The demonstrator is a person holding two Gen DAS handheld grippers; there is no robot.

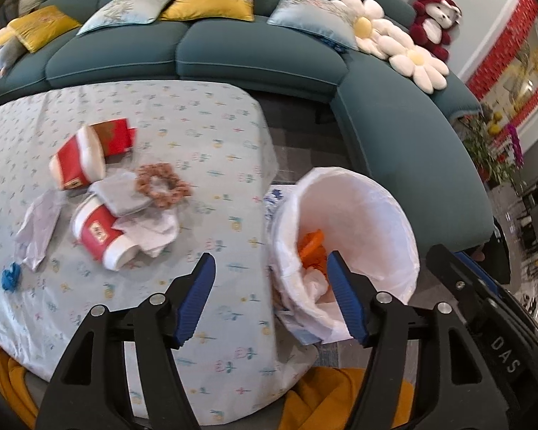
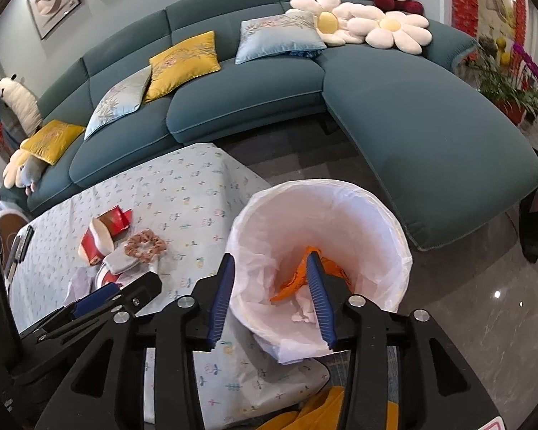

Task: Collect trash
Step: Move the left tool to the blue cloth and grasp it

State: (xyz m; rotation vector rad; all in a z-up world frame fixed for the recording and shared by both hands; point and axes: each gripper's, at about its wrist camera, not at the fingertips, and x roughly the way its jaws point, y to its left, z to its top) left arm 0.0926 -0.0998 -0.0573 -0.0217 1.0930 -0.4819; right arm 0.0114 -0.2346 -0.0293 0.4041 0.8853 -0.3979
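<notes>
A bin lined with a white bag stands beside the table and holds orange trash and crumpled white paper. On the table lie two red paper cups, a red carton, crumpled tissues, a grey cloth, a pink scrunchie and a small blue object. My left gripper is open and empty over the table edge by the bin. My right gripper is open and empty over the bin's near rim.
The table has a light floral cloth. A teal sofa with cushions, flower pillows and a red plush curves behind and to the right. A potted plant stands at far right. Yellow fabric lies below the table's near edge.
</notes>
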